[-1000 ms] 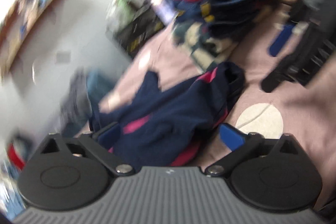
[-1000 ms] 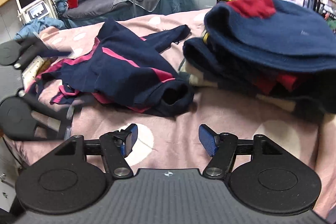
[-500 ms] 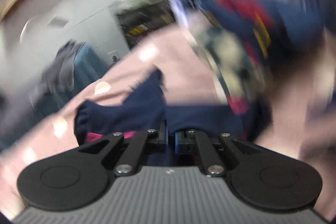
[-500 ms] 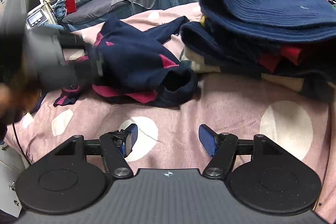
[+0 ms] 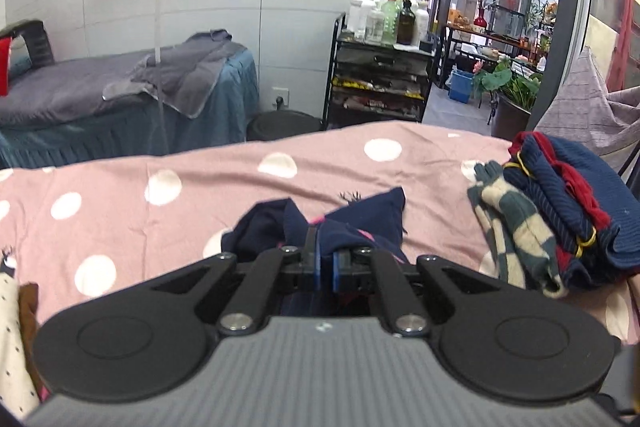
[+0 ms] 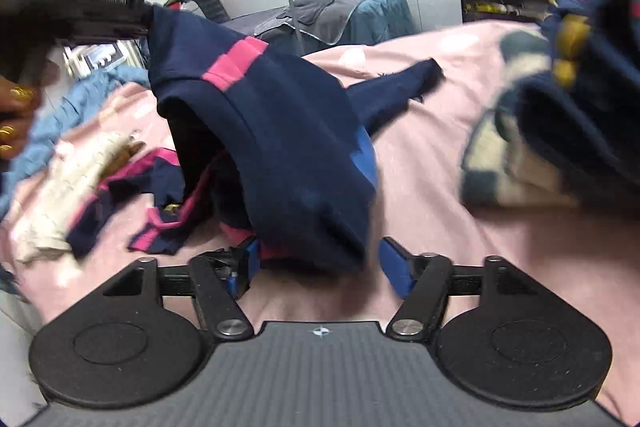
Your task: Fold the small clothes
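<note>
Left tongs (image 5: 325, 261) pinch navy garment (image 6: 272, 131); bare bedsheet (image 5: 200, 203) lies beyond.

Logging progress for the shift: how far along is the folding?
Done: a folded stack sits on the pink spotted sheet. In hand: the left gripper pinches the navy-and-pink garment, lifted; the right gripper, closing, straddles its lower end. Left: folding it, plus the cream garment.

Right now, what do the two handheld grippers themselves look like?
Both match: the left gripper and right gripper have black linkage arms with silver pivot screws, round black side discs, blue finger pads and a ribbed grey body. Gold rings show on the hand.
</note>
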